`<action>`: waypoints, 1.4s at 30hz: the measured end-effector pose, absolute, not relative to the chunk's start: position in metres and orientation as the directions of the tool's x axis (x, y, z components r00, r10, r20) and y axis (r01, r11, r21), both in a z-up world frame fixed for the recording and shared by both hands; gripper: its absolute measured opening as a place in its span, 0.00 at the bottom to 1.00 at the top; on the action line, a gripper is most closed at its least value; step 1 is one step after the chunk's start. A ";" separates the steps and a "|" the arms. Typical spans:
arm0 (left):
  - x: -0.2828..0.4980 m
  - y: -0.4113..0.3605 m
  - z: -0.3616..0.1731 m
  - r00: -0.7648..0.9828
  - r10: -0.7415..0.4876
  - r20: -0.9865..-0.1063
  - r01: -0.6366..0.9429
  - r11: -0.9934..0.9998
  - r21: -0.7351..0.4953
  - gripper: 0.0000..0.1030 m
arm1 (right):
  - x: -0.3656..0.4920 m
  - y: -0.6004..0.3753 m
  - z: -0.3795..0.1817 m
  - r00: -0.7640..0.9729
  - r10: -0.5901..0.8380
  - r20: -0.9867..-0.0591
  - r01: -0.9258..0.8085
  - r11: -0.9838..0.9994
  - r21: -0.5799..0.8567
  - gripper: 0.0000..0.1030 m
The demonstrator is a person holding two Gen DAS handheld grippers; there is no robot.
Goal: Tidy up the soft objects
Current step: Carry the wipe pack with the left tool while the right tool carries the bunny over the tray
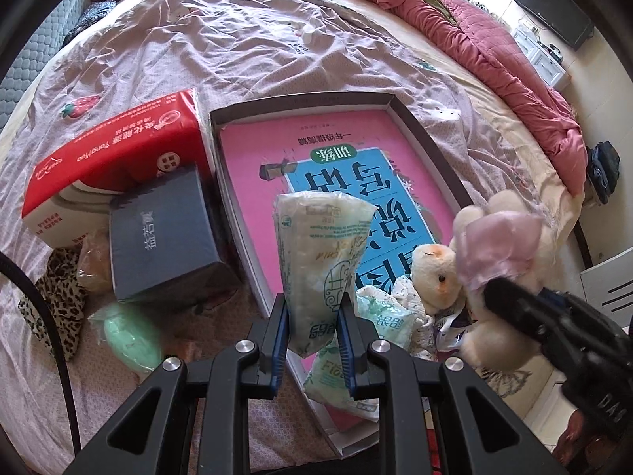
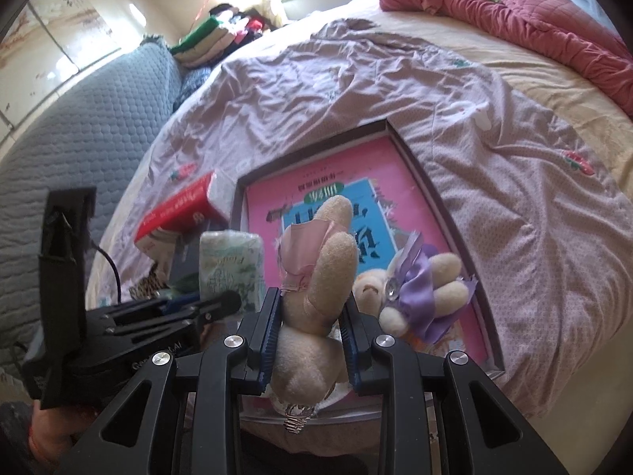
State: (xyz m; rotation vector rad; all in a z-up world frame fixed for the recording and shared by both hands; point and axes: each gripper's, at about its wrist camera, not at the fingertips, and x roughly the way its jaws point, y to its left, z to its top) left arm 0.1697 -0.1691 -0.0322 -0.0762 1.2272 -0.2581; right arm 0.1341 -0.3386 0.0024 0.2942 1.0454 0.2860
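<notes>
My left gripper (image 1: 312, 312) is shut on a pale green tissue pack (image 1: 320, 253), held upright over the near end of the shallow box (image 1: 419, 126) with a pink and blue book inside. My right gripper (image 2: 310, 308) is shut on a cream plush toy with a pink bow (image 2: 320, 277); that toy (image 1: 502, 245) shows at the right of the left wrist view. A second plush with a purple bow (image 2: 415, 297) lies in the box's near right part. Two more tissue packs (image 1: 383, 316) lie at the box's near end.
Left of the box on the bed's lilac sheet (image 1: 237, 39) stand a red tissue carton (image 1: 114, 158) and a dark blue box (image 1: 166, 233). A leopard-print cloth (image 1: 59, 297) and a green bagged item (image 1: 126, 336) lie nearer. A red quilt (image 1: 494, 39) is bunched at the far right.
</notes>
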 end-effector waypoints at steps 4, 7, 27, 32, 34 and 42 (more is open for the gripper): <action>0.171 -0.173 -0.037 0.302 -0.241 -0.923 0.160 0.967 -0.200 0.22 | 0.135 -0.333 -0.007 0.449 0.357 -0.819 -0.104 0.932 0.348 0.28; 0.174 -0.174 -0.039 0.297 -0.244 -0.923 0.161 0.966 -0.203 0.22 | 0.136 -0.330 -0.011 0.441 0.338 -0.832 -0.116 0.940 0.320 0.28; 0.185 -0.182 -0.054 0.249 -0.268 -0.931 0.184 0.957 -0.226 0.22 | 0.144 -0.317 -0.026 0.412 0.326 -0.851 -0.170 0.945 0.280 0.28; 0.186 -0.182 -0.056 0.242 -0.270 -0.932 0.185 0.956 -0.229 0.22 | 0.145 -0.312 -0.029 0.412 0.318 -0.854 -0.178 0.947 0.267 0.29; 0.186 -0.181 -0.057 0.239 -0.271 -0.932 0.183 0.956 -0.231 0.22 | 0.146 -0.311 -0.030 0.412 0.322 -0.853 -0.180 0.946 0.270 0.29; 0.187 -0.180 -0.059 0.232 -0.275 -0.933 0.177 0.955 -0.237 0.23 | 0.148 -0.308 -0.031 0.430 0.303 -0.850 -0.187 0.952 0.244 0.31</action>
